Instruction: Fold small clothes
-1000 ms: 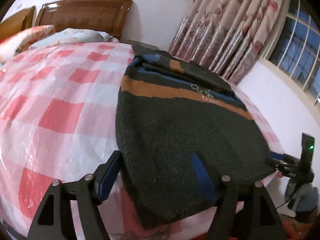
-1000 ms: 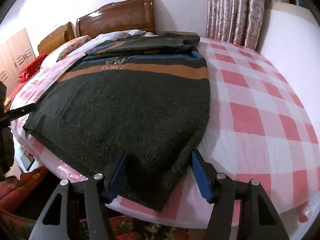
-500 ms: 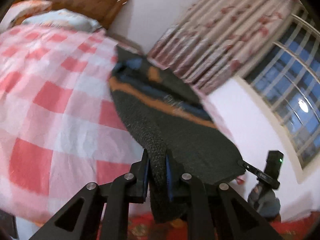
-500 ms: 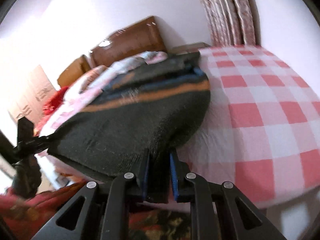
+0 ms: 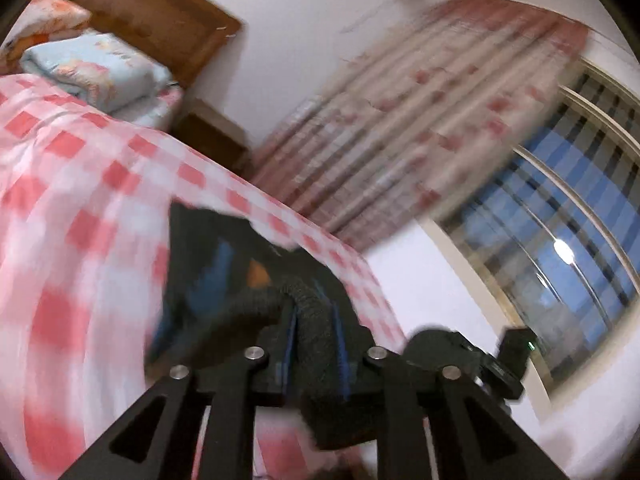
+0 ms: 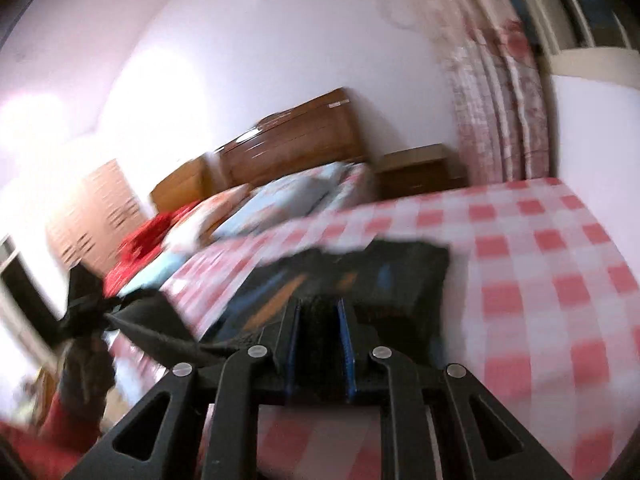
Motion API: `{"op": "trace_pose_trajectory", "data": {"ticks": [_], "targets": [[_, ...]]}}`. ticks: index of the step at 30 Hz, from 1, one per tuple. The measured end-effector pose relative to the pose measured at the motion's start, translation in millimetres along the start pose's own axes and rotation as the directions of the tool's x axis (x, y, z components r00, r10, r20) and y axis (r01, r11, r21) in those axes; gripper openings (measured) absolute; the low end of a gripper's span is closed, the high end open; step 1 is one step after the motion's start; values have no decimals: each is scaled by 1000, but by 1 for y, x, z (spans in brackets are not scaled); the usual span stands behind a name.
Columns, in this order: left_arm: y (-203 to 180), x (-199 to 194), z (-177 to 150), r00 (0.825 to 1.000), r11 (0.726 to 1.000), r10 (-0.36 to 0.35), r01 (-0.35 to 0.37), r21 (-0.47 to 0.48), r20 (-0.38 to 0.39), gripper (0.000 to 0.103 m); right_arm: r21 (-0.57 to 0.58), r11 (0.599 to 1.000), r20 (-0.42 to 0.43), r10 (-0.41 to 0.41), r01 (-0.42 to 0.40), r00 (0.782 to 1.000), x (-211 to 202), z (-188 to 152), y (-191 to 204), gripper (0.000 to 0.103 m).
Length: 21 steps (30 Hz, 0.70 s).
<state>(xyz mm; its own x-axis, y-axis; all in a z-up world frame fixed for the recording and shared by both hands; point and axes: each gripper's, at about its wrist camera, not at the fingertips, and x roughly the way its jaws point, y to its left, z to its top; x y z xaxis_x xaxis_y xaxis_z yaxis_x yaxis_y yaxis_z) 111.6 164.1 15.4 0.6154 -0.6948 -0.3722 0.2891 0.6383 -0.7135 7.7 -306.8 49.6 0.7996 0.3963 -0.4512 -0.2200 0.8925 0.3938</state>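
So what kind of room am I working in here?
A bedroom, most likely: a bed with a red-checked cover, a wooden headboard with pillows, and floral curtains by a window.

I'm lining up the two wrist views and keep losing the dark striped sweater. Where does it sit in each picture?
Left wrist view: the sweater is low centre, its edge bunched between the left tongs.
Right wrist view: the sweater is low centre, its edge pinched in the right tongs.
Shared landmark: the wooden headboard, upper left in the left view, centre in the right.
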Motion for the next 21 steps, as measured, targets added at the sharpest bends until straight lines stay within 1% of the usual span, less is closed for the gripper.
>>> {"op": "trace_pose_trajectory", "data": {"ticks": [1, 2, 3, 4, 5, 6, 8, 10, 11, 12, 13, 14, 16, 17, 19, 21], "targets": [[7, 27, 21, 997, 997, 76, -76, 4, -3, 26, 8, 998, 2, -62, 62, 998, 20, 11, -8, 99], [12, 40, 31, 991, 991, 134, -134, 6, 4, 26, 22, 991, -26, -129, 129, 991, 45, 20, -18, 103], [22, 59, 44, 974, 974, 228, -228, -18, 14, 26, 48, 984, -49, -171, 173, 984, 61, 23, -26, 103], [28, 69, 49, 965, 964, 263, -262, -33, 19, 26, 99, 977, -56, -184, 189, 981, 75, 22, -37, 103], [35, 75, 52, 956, 956, 291, -289, -44, 29, 26, 125, 975, -60, -177, 183, 982, 83, 20, -43, 103], [41, 78, 51, 943, 944, 327, -325, -51, 52, 27, 129, 973, -65, -186, 193, 980, 88, 15, -45, 103], [52, 77, 44, 922, 925, 379, -375, -53, 82, 29, 91, 972, -87, -210, 218, 974, 95, -1, -47, 103], [63, 80, 38, 916, 918, 396, -394, -46, 62, 29, 41, 971, -135, -229, 236, 964, 104, -12, -52, 103], [67, 85, 34, 914, 915, 403, -402, -39, 37, 29, 18, 968, -155, -245, 250, 957, 109, -13, -56, 103], [75, 87, 30, 917, 917, 399, -399, -28, 9, 29, -3, 965, -175, -258, 262, 950, 115, -13, -60, 103], [76, 89, 27, 920, 920, 392, -392, -17, -10, 29, -7, 966, -185, -256, 259, 949, 117, -13, -64, 103], [75, 89, 24, 921, 921, 389, -389, -6, -18, 29, -14, 969, -191, -246, 248, 950, 119, -12, -69, 103], [68, 89, 22, 926, 926, 376, -375, 42, -27, 29, -72, 976, -219, -218, 207, 951, 122, -8, -66, 103], [60, 92, 23, 933, 932, 357, -352, 85, -40, 29, -117, 975, -245, -214, 190, 946, 130, -5, -63, 103], [47, 96, 27, 944, 939, 323, -310, 149, -71, 31, -223, 961, -306, -228, 163, 924, 145, -4, -55, 103], [35, 103, 30, 949, 940, 293, -264, 218, -116, 34, -280, 952, -351, -220, 122, 910, 157, -2, -51, 103]]}}
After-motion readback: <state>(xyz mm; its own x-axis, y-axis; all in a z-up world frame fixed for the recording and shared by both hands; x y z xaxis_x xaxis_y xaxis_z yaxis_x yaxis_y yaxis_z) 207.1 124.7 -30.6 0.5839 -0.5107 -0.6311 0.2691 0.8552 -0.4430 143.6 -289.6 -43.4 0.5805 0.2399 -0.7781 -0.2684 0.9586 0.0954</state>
